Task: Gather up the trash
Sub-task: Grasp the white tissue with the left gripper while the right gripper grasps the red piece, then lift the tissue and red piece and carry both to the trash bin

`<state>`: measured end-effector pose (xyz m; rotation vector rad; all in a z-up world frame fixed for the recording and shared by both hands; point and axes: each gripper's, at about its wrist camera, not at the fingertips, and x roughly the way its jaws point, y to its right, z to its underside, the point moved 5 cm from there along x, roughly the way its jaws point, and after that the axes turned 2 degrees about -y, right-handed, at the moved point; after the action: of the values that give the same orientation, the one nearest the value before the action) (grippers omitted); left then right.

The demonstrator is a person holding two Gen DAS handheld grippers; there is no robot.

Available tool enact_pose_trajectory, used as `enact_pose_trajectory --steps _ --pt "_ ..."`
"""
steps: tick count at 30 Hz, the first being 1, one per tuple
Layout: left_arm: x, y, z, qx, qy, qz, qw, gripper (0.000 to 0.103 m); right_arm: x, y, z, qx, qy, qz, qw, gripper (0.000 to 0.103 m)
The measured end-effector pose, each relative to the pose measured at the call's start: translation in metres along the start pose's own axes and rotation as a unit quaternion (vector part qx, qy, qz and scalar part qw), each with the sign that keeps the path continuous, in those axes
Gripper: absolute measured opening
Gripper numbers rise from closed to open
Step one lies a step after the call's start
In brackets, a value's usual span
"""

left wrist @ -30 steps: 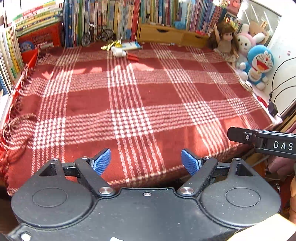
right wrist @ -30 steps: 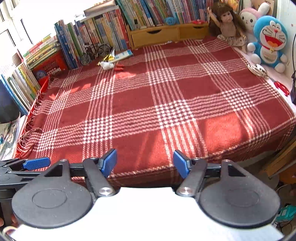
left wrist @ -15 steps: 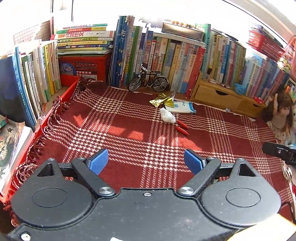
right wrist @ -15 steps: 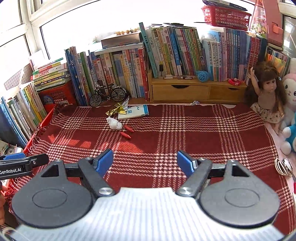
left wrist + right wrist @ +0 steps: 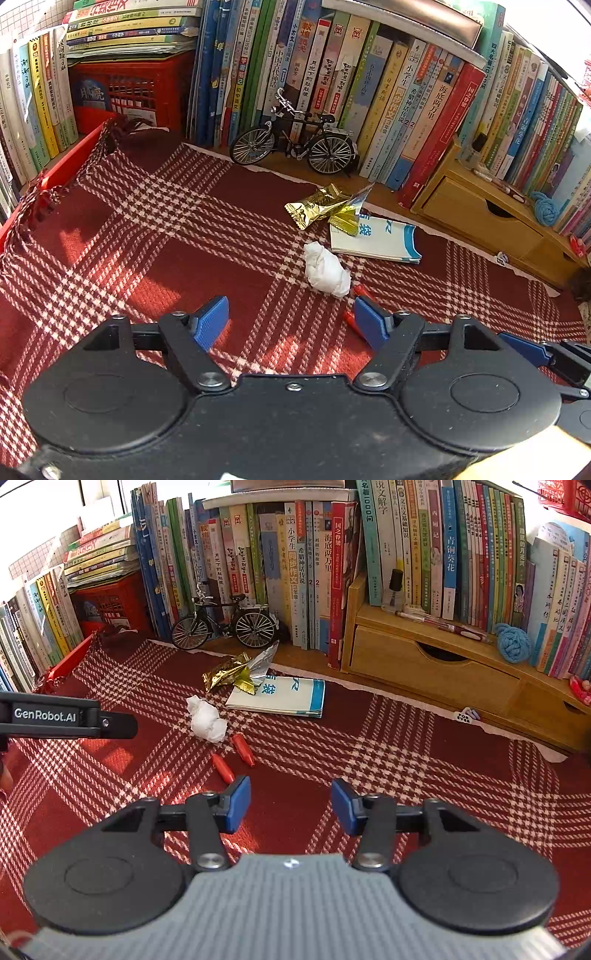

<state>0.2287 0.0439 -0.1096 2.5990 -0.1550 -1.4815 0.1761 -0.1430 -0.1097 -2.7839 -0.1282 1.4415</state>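
Note:
A crumpled white tissue [image 5: 327, 271] [image 5: 206, 720] lies on the red plaid cloth [image 5: 147, 236] [image 5: 406, 746]. Behind it rests a gold foil wrapper [image 5: 325, 206] [image 5: 236, 674], partly on a white and blue booklet [image 5: 380, 240] [image 5: 284, 696]. Two small red pieces [image 5: 240, 757] lie just in front of the tissue; in the left wrist view one [image 5: 349, 320] peeks out by the right finger. My left gripper [image 5: 291, 323] is open, just short of the tissue. My right gripper [image 5: 290, 805] is open and empty, to the right of the red pieces.
A model bicycle [image 5: 295, 144] [image 5: 225, 622] stands before a wall of upright books [image 5: 332, 85] [image 5: 295, 561]. A wooden drawer unit [image 5: 443, 664] [image 5: 487, 218] sits at the right, a red crate [image 5: 136, 92] [image 5: 110, 602] at the left. The left gripper's body [image 5: 66, 720] juts into the right wrist view.
Both grippers have moved forward across the cloth toward the back left; the tissue, wrapper and red pieces are now close in front. Both stay open.

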Motion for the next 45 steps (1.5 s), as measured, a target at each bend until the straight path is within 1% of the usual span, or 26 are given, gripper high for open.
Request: enact_pose_trajectory --steps 2,7,10,12,15,17,18,20,21,22,23,24,25,26,28,31,37,41,45 --pt "0.021 0.005 -0.009 -0.007 -0.007 -0.006 0.9999 0.071 0.015 -0.001 -0.005 -0.007 -0.002 -0.018 1.000 0.060" --pt "0.067 0.004 -0.022 -0.044 -0.032 -0.024 0.9982 0.072 0.050 -0.005 -0.020 -0.018 -0.008 -0.050 0.999 0.060" --pt "0.086 0.004 -0.025 -0.065 -0.051 -0.011 0.9965 0.070 0.073 -0.010 -0.027 -0.031 -0.018 -0.062 0.997 0.058" --pt "0.096 0.005 -0.029 -0.071 -0.060 0.003 0.9957 0.070 0.085 -0.013 -0.028 -0.042 -0.027 -0.066 0.997 0.057" --pt "0.112 0.008 -0.031 -0.081 -0.081 0.013 0.9933 0.069 0.101 -0.017 -0.026 -0.055 -0.038 -0.069 0.995 0.056" --pt "0.118 0.011 -0.032 -0.079 -0.080 0.019 0.9935 0.067 0.111 -0.019 -0.024 -0.055 -0.047 -0.070 0.995 0.053" --pt "0.119 0.013 -0.033 -0.071 -0.074 0.016 0.9946 0.065 0.115 -0.018 -0.023 -0.053 -0.051 -0.072 0.995 0.050" --pt "0.121 0.017 -0.036 -0.052 -0.067 0.007 0.9963 0.055 0.121 -0.018 -0.022 -0.050 -0.049 -0.075 0.995 0.049" --pt "0.122 0.018 -0.037 -0.043 -0.065 0.002 0.9970 0.043 0.121 -0.019 -0.023 -0.052 -0.043 -0.076 0.995 0.043" --pt "0.123 0.018 -0.039 -0.038 -0.064 -0.002 0.9973 0.034 0.122 -0.020 -0.024 -0.056 -0.041 -0.076 0.995 0.042" --pt "0.123 0.019 -0.039 -0.038 -0.062 0.001 0.9974 0.028 0.122 -0.021 -0.025 -0.060 -0.039 -0.077 0.994 0.039" --pt "0.123 0.019 -0.040 -0.040 -0.062 0.007 0.9972 0.025 0.122 -0.023 -0.025 -0.065 -0.036 -0.080 0.994 0.032" --pt "0.122 0.019 -0.041 -0.039 -0.060 0.005 0.9975 0.024 0.122 -0.026 -0.026 -0.069 -0.035 -0.086 0.993 0.026" --pt "0.120 0.021 -0.041 -0.030 -0.056 0.001 0.9980 0.024 0.123 -0.028 -0.026 -0.070 -0.035 -0.090 0.993 0.016" --pt "0.117 0.026 -0.042 -0.010 -0.048 -0.007 0.9988 0.023 0.122 -0.030 -0.026 -0.065 -0.036 -0.102 0.992 0.014" --pt "0.110 0.032 -0.043 0.008 -0.042 -0.005 0.9991 0.023 0.119 -0.029 -0.026 -0.045 -0.036 -0.114 0.992 0.014" --pt "0.090 0.038 -0.044 0.025 -0.031 -0.008 0.9992 0.023 0.103 -0.020 -0.029 -0.014 -0.024 -0.112 0.993 0.014" --pt "0.066 0.041 -0.045 0.035 -0.022 -0.008 0.9991 0.023 0.087 -0.008 -0.032 0.016 -0.018 -0.108 0.994 0.014" --pt "0.031 0.041 -0.041 0.037 -0.008 -0.007 0.9993 0.023 0.063 0.002 -0.034 0.043 -0.007 -0.103 0.994 0.014"
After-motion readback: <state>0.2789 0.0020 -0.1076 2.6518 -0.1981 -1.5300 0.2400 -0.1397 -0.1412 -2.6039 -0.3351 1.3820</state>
